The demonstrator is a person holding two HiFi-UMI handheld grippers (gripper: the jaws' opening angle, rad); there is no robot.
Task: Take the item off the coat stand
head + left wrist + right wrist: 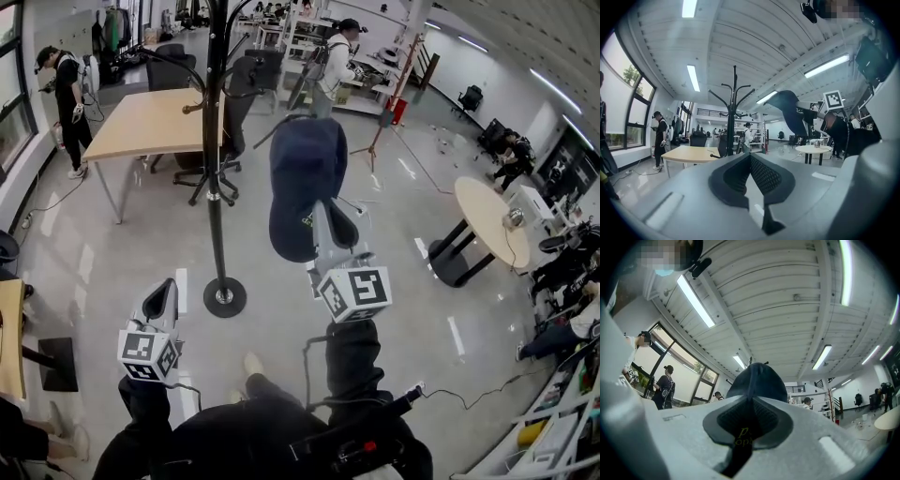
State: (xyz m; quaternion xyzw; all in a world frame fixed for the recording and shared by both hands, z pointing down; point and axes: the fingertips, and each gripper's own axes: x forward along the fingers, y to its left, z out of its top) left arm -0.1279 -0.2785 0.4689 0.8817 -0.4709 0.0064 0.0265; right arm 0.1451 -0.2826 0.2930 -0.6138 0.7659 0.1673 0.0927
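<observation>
Navy cap [306, 173] sits pinched in the right gripper [322, 214] fingers, just right of the coat stand [217, 187], off its hooks. Left gripper [164, 288] fingers are closed, holding nothing.

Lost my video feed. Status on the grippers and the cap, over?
Right gripper shut on navy cap. Cap clear of coat stand. Left gripper shut, empty. No obstruction seen.

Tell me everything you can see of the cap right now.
The cap is dark navy, cloth by the look of it, with a rounded crown and some yellowish print near its edge. The right gripper holds it aloft, jaws shut on that printed edge. It hangs beside the coat stand, apart from it in the left gripper view.
</observation>
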